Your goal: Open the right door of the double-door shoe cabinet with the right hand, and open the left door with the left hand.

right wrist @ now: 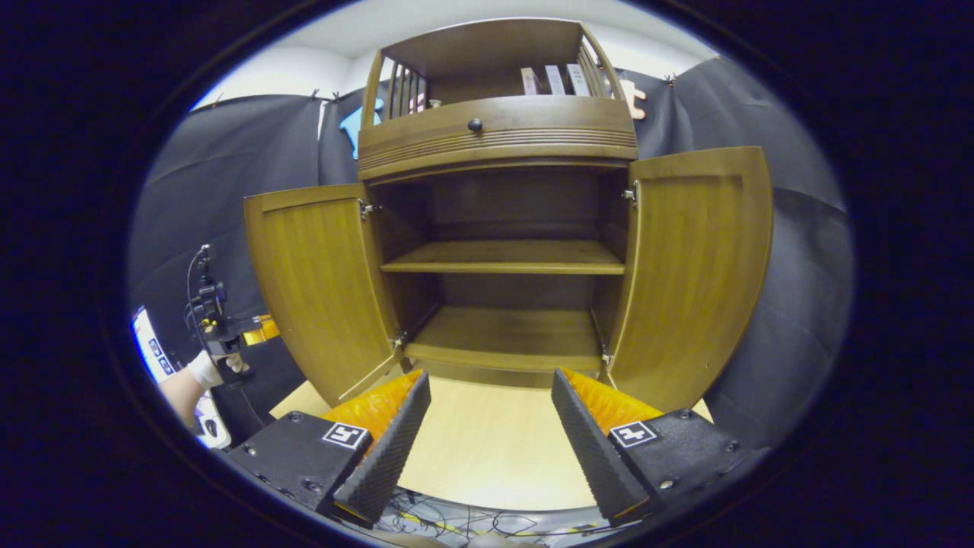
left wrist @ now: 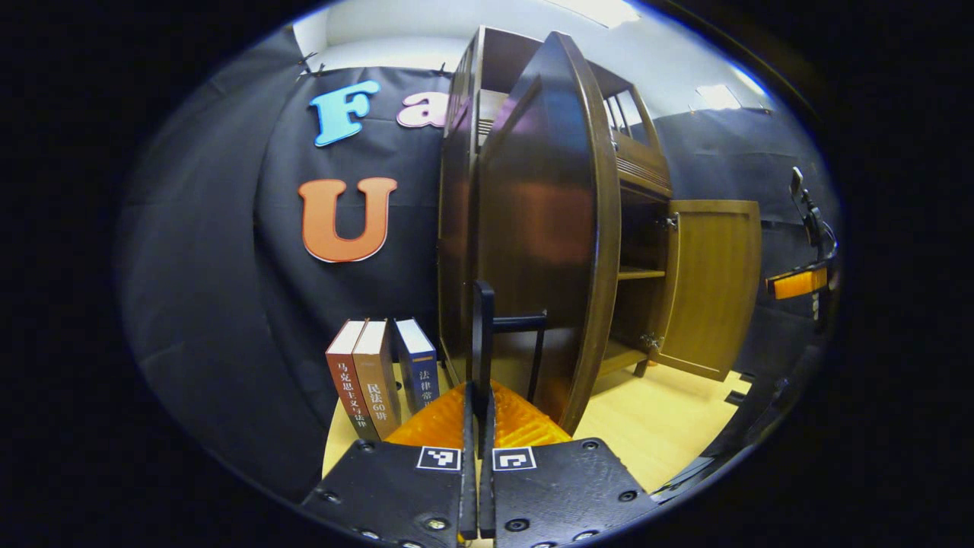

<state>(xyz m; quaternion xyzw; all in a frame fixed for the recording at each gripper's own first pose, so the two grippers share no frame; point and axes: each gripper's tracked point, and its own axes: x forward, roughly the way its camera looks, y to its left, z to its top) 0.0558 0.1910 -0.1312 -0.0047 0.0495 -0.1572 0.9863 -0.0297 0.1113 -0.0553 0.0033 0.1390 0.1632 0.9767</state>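
Bright ceiling lights [left wrist: 601, 9] glare overhead. The cabinet door [left wrist: 544, 228] shines with reflections. Edges bend strongly; focus stays sharp.

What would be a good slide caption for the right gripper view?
Open gripper facing the cabinet, both doors swung wide.

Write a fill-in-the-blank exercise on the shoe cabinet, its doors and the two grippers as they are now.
1. In the right gripper view, both the left door and the right door of the shoe cabinet stand ____.
2. The right gripper has its fingers spread ____, holding nothing.
3. In the left gripper view, the left gripper is shut on the left door's ____.
4. Beside the cabinet stand ____ upright books.

Missing words: open; apart; handle; three
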